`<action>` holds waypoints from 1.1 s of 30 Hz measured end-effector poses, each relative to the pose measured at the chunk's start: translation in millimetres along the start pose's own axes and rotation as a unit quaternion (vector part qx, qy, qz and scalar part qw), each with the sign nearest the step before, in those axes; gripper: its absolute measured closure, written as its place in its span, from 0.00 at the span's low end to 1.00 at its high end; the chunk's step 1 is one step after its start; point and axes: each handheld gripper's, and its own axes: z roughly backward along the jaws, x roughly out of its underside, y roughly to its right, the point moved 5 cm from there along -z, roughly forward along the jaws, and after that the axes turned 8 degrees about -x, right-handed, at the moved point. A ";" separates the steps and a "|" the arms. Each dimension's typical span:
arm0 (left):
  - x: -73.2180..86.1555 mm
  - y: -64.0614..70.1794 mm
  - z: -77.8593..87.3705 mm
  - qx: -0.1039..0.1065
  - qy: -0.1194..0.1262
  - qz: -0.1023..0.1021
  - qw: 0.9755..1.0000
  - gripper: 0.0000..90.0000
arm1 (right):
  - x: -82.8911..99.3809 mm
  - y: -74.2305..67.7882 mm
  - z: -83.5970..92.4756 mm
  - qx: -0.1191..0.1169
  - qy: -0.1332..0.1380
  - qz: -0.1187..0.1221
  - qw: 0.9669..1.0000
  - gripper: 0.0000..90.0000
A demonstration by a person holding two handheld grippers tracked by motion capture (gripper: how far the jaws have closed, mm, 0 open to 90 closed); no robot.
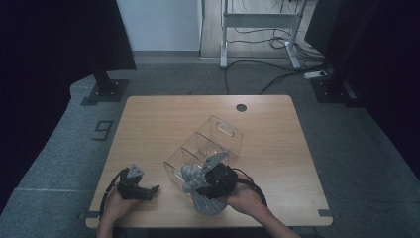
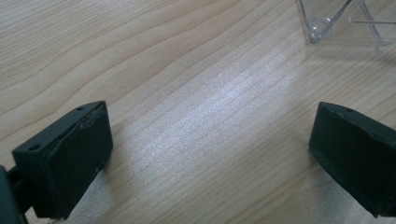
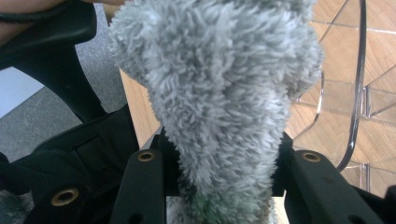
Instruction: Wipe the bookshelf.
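The right gripper [image 1: 198, 184] has its two black jaws squeezed onto a fluffy grey sock [image 3: 219, 93]. In the right gripper view the sock stands up between the jaws and puffs out wide above them. From the high view, the sock hangs near the front edge of the table [image 1: 148, 119], a little right of the middle, and part of it droops down by the person's right hand [image 1: 242, 198]. Just beside the sock, touching or almost touching it, is the near end of a clear plastic box [image 1: 208, 146] with walls inside that split it into parts. The box lies slanted, running from the front middle of the table toward the back right.

The left gripper [image 1: 148, 191] sits low by the front left corner. Its jaws are wide apart with only bare wood between them. A corner of the clear box [image 2: 322, 28] shows farther off.
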 end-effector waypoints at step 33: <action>0.1 0.2 0.2 -0.001 0.000 0.001 1.000 0.00 | 61.2 13.1 -62.7 0.013 -0.023 -0.006 1.000 0.68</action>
